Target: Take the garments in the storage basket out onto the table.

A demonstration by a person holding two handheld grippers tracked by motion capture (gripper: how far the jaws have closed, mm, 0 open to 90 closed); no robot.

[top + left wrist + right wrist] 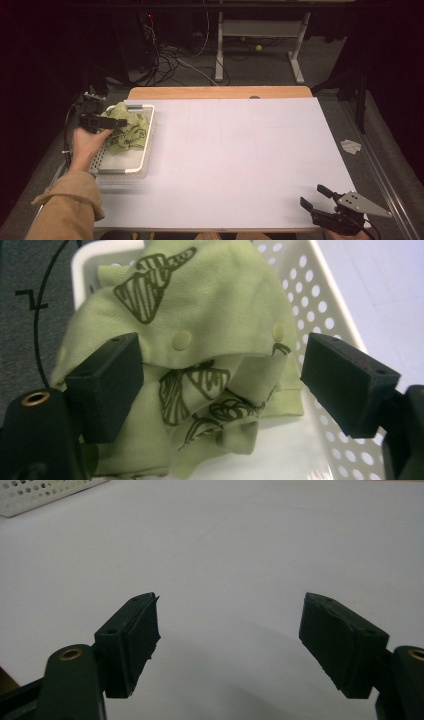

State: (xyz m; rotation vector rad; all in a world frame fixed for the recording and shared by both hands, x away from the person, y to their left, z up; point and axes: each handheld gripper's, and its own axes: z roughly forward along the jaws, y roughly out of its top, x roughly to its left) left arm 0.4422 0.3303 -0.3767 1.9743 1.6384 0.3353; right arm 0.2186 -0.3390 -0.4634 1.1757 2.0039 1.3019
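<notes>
A crumpled light-green garment point(126, 129) with dark ice-cream-cone prints lies in a white perforated basket point(148, 137) at the table's left. Up close, the garment point(200, 340) shows snap buttons and the basket point(320, 300) wall rises behind it. My left gripper point(119, 121) hovers just over the cloth; in its own view the left gripper point(222, 375) is open, its jaws wide on either side of the folds without pinching them. My right gripper point(316, 196) rests at the table's front right corner. In its own view the right gripper point(230, 640) is open over bare white surface.
A white sheet point(240, 155) covers most of the wooden table point(220, 92). The basket's corner point(45, 492) is at the far left of the right gripper view. Cables and a desk frame point(260, 35) lie on the floor beyond. A person's tan sleeve point(67, 205) enters bottom left.
</notes>
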